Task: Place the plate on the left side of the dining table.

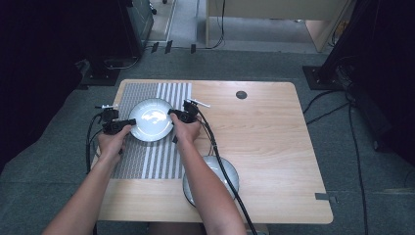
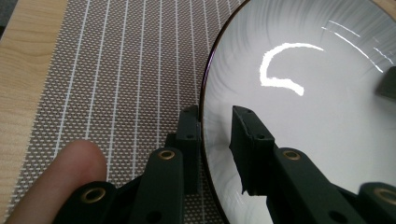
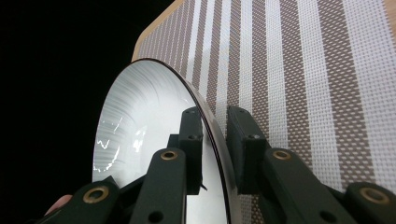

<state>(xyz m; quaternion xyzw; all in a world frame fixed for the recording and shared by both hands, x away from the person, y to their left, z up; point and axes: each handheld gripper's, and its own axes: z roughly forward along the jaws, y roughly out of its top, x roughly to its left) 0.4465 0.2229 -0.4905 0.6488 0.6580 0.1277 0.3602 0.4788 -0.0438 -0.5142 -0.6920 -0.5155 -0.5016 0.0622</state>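
Observation:
A white plate (image 1: 151,120) with a dark rim is over a brown-and-white striped placemat (image 1: 156,161) at the table's left. My left gripper (image 1: 131,122) is at its left rim and my right gripper (image 1: 171,113) at its right rim. In the left gripper view the left gripper (image 2: 217,112) straddles the rim of the plate (image 2: 303,116), one jaw outside and one over the inside, shut on it. In the right gripper view the right gripper (image 3: 215,113) has the rim of the plate (image 3: 140,121) between its jaws, close against the pads.
A second grey-white dish (image 1: 230,171) sits near the table's front edge, partly under the right forearm. The wooden table (image 1: 269,147) has a round dark grommet (image 1: 241,94) at the back. Cables trail from both grippers. Dark stands and floor cables surround the table.

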